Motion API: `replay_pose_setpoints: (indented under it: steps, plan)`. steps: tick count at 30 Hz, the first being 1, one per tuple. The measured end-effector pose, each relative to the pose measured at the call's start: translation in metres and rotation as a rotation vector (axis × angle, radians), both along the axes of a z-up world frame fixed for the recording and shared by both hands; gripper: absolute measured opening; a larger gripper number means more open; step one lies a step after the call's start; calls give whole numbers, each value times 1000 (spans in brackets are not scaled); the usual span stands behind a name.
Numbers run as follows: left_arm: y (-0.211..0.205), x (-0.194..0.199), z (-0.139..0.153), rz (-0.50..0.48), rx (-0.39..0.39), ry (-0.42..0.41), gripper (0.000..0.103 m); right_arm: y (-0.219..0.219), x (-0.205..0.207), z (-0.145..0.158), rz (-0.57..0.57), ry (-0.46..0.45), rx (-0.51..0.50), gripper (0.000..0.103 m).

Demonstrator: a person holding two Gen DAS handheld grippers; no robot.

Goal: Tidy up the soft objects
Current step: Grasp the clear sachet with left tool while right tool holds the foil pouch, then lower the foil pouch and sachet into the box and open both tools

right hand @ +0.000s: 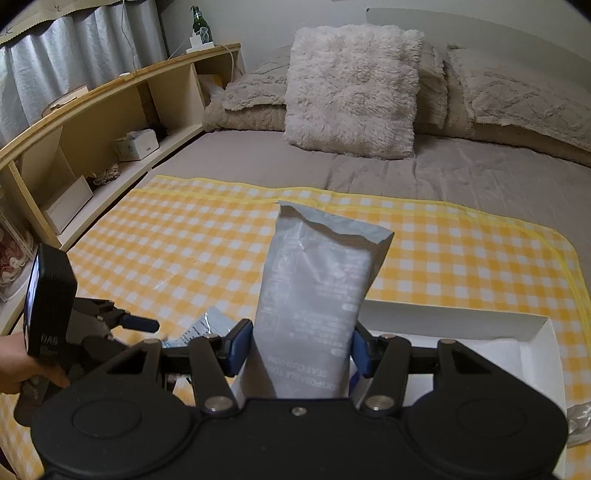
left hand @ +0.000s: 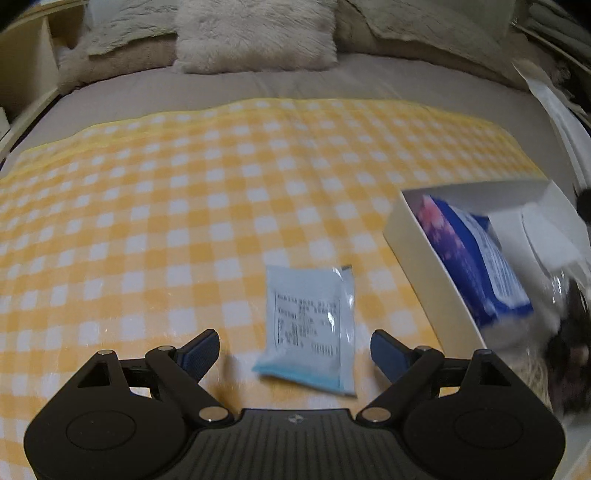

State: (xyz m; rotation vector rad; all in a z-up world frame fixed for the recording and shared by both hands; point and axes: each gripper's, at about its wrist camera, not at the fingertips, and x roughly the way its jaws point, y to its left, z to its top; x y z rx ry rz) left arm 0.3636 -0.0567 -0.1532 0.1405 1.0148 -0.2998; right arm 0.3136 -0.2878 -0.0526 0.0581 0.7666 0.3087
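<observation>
Surface: bed (right hand: 461, 173) with grey sheet; yellow-and-white checked cloth (left hand: 184, 206) spread flat over the near part.

Left gripper (left hand: 293, 349): jaws spread wide, nothing between the pads; the blue pads stand either side of, and clear of, the small packet. It hangs above the cloth, tilted downward.

Small packet (left hand: 308, 325): pale blue-white sachet with printed label, lying flat on the checked cloth, just beside the white box, not touching it as far as can be told. Also seen in the right wrist view, partly hidden behind the right gripper's left finger.

Right gripper (right hand: 299, 349): clamped on the grey pouch, both blue pads pressing its sides.

Grey pouch (right hand: 317, 288): soft pack, print reads "DISPOSABLE TOILET SEAT CUSHION" upside down; held upright, its lower end over the white box.

White box (left hand: 424, 258): open, shallow, resting on the cloth at the right. Inside: a blue-and-purple pack (left hand: 476, 258), leaning against the box's side wall, with white sheets behind it. Right edge of this view blurred; contents there unclear.

Person: a hand (right hand: 22, 365) grips the left gripper's handle at lower left of the right wrist view.

Background: fluffy white cushion (right hand: 352, 88) against beige pillows; wooden shelf (right hand: 103, 122) along the left side of the bed, green bottle (right hand: 201, 26) on top.
</observation>
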Motion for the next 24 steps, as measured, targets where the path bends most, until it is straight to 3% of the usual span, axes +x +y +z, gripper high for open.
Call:
replay_pose_setpoints:
  steps: [7,10,11,16,20,24]
  plan:
    - [-23,14,-23,-33,96,66,87,0,4,-4,7,11,-14,56]
    - [-26,13,-24,-54,92,63,67,-3,6,-6,3,15,-15,56]
    - [-28,13,-23,-60,89,60,56,-3,7,-6,1,16,-16,56]
    - [-30,10,-17,-48,82,59,47,-6,6,-7,-5,22,-24,56]
    - [-21,7,-5,-2,52,43,20,-6,3,-5,-6,17,-27,56]
    - [-14,-2,7,16,52,28,18,-5,-6,-1,-2,4,-27,56]
